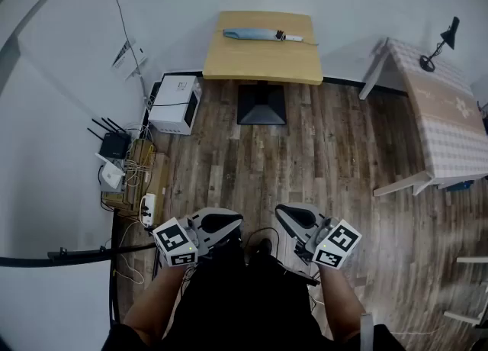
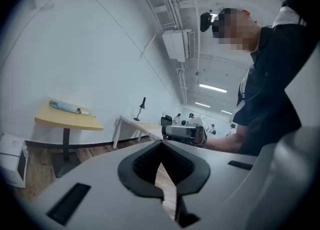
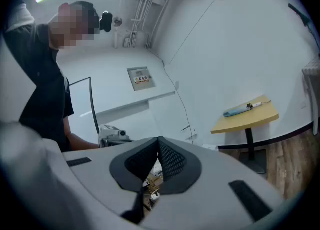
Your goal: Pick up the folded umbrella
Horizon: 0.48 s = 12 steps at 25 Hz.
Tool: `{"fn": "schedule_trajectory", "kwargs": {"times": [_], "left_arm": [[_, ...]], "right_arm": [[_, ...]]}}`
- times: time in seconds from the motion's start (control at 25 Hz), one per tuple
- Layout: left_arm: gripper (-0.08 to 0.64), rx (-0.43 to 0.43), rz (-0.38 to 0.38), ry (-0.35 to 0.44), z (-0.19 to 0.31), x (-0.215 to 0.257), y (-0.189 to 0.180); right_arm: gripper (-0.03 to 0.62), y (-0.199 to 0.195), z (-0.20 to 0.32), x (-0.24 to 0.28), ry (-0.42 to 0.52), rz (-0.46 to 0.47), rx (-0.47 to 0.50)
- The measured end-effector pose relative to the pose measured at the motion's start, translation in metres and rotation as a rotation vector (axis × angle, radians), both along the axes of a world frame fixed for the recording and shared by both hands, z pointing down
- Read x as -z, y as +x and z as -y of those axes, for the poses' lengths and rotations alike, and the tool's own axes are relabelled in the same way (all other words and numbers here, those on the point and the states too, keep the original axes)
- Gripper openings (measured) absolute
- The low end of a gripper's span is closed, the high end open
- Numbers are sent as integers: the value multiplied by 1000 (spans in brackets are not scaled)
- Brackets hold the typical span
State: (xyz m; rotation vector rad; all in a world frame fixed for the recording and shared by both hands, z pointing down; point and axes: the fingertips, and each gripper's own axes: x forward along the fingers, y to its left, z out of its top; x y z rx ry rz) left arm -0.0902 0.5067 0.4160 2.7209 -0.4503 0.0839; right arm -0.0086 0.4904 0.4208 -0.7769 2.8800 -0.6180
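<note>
Folded umbrella (image 1: pixel 261 34) lies on far counter (image 1: pixel 263 67), left gripper (image 1: pixel 221 223) and right gripper (image 1: pixel 296 218) (well apart from it) jaws pressed together.

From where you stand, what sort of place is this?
Probably an office or lab corner: a small table bearing the folded umbrella, routers and cables by the white wall, a microwave on the floor.

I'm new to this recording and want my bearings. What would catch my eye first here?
The pale blue folded umbrella lies alone on the yellow wooden table against the far wall. Near the bottom, the left tool and right tool are held at the person's waist, both shut and empty, far from it. A black desk lamp stands on the checked table at right.
</note>
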Motion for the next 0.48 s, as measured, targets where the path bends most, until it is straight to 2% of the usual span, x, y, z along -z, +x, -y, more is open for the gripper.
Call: {"fn": "schedule_trajectory", "kwargs": {"times": [0.2, 0.48], "left_arm": [[9, 17, -26, -3, -9, 7, 11], [9, -11, -32, -23, -17, 0, 17]], "right_arm": [[18, 8, -19, -9, 21, -56, 34], [20, 20, -20, -11, 25, -44, -48]]}}
